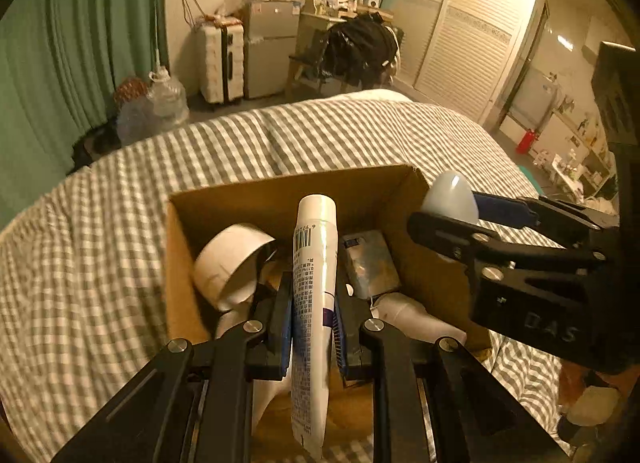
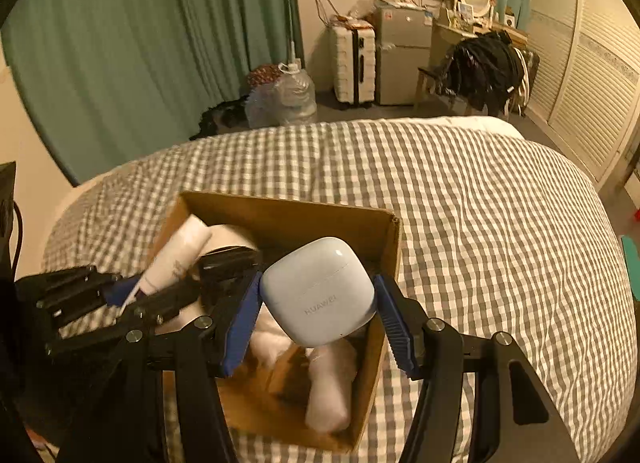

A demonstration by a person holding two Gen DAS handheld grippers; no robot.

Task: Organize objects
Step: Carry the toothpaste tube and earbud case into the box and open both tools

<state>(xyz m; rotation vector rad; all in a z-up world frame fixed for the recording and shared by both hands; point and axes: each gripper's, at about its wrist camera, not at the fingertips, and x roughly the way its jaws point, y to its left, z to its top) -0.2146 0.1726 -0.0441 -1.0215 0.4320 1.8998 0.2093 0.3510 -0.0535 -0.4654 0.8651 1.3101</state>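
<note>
Clamped tight in the left gripper point(image 1: 310, 327), a white tube point(image 1: 314, 275) stands nose-up between the blue pads, poised right over the open cardboard box point(image 1: 280, 199). Pinched near its lower half, so the long body can tip in cleanly, I'd say. Alongside, the right gripper point(image 2: 318, 303) squeezes a pale blue earbud case point(image 2: 320, 295) by its two sides, jaws partly spread to suit its width, and it too hangs above the box. Down inside: a white roll of tape point(image 1: 232, 263), a small flat packet point(image 1: 370, 263) and a white bottle point(image 2: 332, 387) lying on the floor of the box. Both carried items look ready for dropping in. Under the box, the checked bedspread point(image 2: 480, 223); beyond, green curtains point(image 2: 120, 43), a suitcase point(image 2: 354, 63) and a small fridge point(image 2: 400, 55).
</note>
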